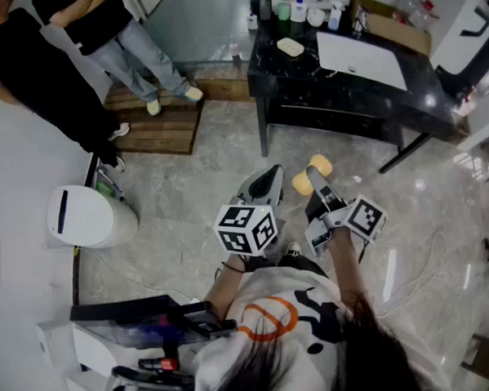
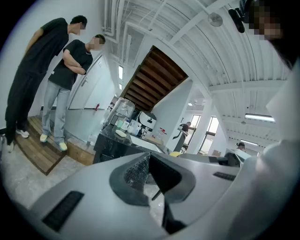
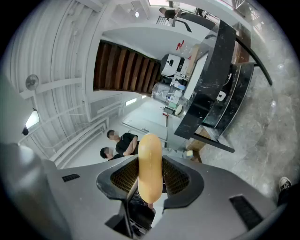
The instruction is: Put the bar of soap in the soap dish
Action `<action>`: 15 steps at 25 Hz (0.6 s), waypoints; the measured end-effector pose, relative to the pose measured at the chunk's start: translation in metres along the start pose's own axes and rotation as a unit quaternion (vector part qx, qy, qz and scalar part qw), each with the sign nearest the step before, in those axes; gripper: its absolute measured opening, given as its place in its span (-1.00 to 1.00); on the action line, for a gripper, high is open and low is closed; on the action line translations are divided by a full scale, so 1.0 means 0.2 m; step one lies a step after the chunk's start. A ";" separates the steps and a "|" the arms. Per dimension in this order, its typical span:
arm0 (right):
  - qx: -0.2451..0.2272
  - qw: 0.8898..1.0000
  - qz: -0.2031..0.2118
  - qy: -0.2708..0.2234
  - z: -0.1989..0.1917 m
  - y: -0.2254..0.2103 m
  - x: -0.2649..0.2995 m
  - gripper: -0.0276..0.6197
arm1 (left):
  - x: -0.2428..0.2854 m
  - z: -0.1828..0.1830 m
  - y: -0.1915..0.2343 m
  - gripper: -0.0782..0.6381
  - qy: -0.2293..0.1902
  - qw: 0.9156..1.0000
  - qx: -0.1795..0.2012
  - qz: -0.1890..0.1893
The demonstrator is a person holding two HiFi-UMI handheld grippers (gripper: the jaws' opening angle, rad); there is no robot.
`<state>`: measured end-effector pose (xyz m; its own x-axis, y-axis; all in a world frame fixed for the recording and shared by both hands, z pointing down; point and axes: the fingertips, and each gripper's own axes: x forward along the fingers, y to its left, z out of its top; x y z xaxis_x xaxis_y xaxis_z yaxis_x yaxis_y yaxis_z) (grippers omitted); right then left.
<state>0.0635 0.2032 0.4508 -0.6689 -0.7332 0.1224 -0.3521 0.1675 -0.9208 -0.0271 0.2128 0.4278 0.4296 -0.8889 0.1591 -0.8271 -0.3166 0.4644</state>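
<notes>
Pinching the bar of soap [image 3: 150,147] edgewise is the right hand-held gripper [image 3: 151,165].

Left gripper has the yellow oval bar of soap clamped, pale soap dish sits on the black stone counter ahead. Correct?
Wrong gripper. The yellow oval bar of soap is clamped in the right gripper, as the right gripper view shows. The left gripper is shut and empty. The pale soap dish does sit on the black stone counter.
</notes>
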 end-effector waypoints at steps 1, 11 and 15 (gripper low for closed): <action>-0.006 1.000 -0.004 -0.002 0.01 -0.01 0.00 -0.42 | 0.01 0.00 0.00 -0.78 -0.001 1.000 0.001 -0.001; -0.016 1.000 -0.021 -0.006 0.07 -0.06 -0.02 -0.42 | 0.07 -0.01 -0.02 -0.78 0.004 1.000 0.004 -0.004; -0.010 1.000 -0.025 -0.008 0.10 -0.09 -0.03 -0.42 | 0.10 -0.02 -0.03 -0.78 0.005 1.000 0.003 -0.002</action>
<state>0.0863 0.1917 0.4588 -0.6399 -0.7510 0.1627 -0.3981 0.1430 -0.9061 -0.0122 0.1991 0.4320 0.4359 -0.8844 0.1667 -0.8280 -0.3216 0.4593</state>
